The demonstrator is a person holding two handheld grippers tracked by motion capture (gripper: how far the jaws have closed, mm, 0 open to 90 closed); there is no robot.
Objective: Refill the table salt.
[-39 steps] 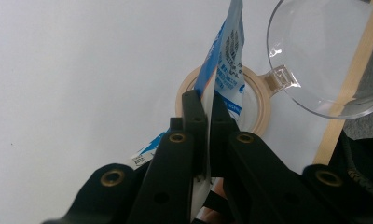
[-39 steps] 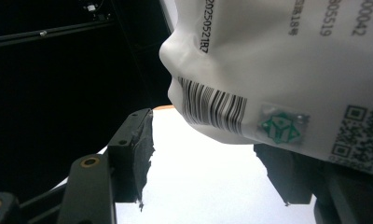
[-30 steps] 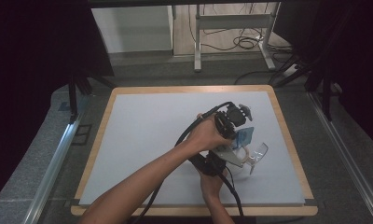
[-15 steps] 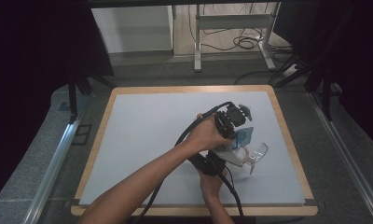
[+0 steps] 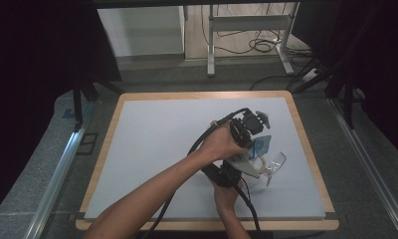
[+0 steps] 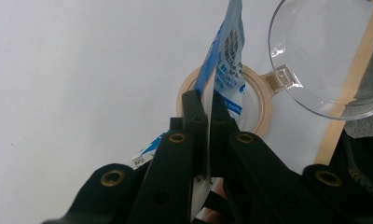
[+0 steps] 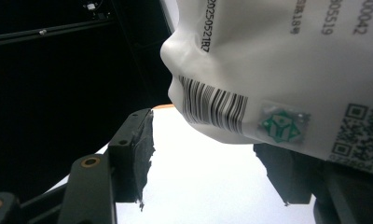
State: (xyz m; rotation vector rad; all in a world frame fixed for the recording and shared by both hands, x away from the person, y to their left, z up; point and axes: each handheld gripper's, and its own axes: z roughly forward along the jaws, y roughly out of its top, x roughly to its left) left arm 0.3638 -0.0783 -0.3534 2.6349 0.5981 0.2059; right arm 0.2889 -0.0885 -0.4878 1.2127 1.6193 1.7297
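Observation:
My left gripper (image 5: 247,128) (image 6: 204,100) is shut on the edge of a blue and white sachet (image 5: 261,145) (image 6: 226,51) and holds it upright over a small round container with a beige rim (image 6: 264,102). The container's clear hinged lid (image 6: 320,51) (image 5: 275,162) lies flipped open beside it on the white mat. My right gripper (image 5: 247,167) (image 7: 205,149) sits just below the sachet with its jaws wide apart. The sachet's white back (image 7: 278,60), with a barcode and a green sticker, hangs above and in front of these jaws and hides part of the right jaw.
The white mat (image 5: 162,149) lies on a wood-framed board (image 5: 306,149) whose right edge runs close to the lid. Both forearms cross the mat's lower middle, and black cables (image 5: 202,144) trail back from the grippers. Dark frames and table legs stand beyond the board.

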